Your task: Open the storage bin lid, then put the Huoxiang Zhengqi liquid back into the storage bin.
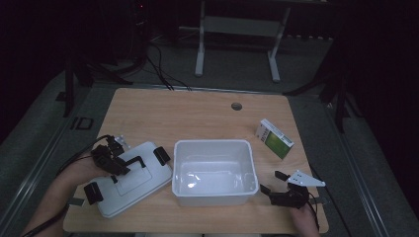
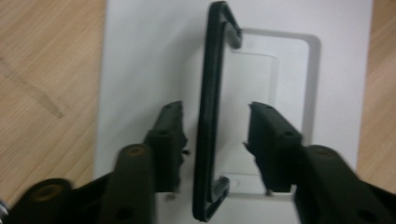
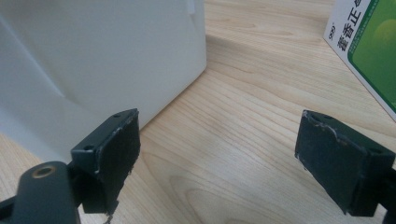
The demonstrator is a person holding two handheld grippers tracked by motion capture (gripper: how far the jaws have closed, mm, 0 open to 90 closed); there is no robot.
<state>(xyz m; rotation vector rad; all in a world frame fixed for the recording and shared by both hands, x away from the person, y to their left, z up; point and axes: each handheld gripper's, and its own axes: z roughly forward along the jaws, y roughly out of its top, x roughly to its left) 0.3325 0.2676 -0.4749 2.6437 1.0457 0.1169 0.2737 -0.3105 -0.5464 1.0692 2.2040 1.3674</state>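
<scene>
Wooden table (image 1: 197,113), white lid (image 1: 129,180), open white bin (image 1: 215,173), green-white box (image 1: 274,138) lying directly on it

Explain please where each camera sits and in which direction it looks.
High view: above the person's side, facing forward and down on the table; forearms and both grippers show.
Left gripper view: on the left gripper, looking down at the lid; open jaws flank its black handle.
Right gripper view: on the right gripper, looking level past the white bin toward the green box; open jaws show.
Shared: the bin also appears from above.
</scene>
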